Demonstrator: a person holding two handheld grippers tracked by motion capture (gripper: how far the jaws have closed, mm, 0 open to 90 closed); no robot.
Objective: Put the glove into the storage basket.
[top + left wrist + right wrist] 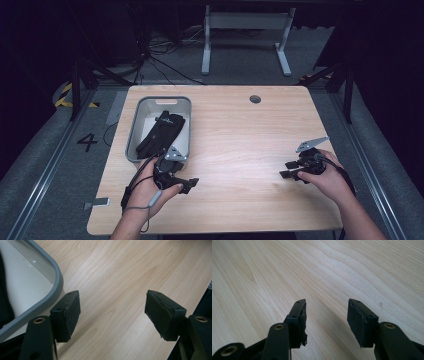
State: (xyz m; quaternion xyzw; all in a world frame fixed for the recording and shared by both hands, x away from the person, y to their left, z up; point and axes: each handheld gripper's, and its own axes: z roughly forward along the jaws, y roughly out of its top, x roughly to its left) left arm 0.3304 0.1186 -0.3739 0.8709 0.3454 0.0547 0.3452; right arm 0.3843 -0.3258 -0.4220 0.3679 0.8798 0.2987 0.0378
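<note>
The left tool, matte black with flat padded jaws, is spread wide over bare pale wood-grain desk, pinching nothing. The right tool, at right of the frame, is likewise spread. Just above the left tool, a rounded grey bin holds a black glove.

The high view looked forward and down from above the person's side, taking in the whole wooden table and the floor beyond. The left gripper view sat close over the tabletop, looking along its own jaws past the corner of the grey bin. The right gripper view rode equally low, facing bare wood between its jaws. Both gripper views shared the tabletop with the high view; the bin appeared in the high and left gripper views.
</note>
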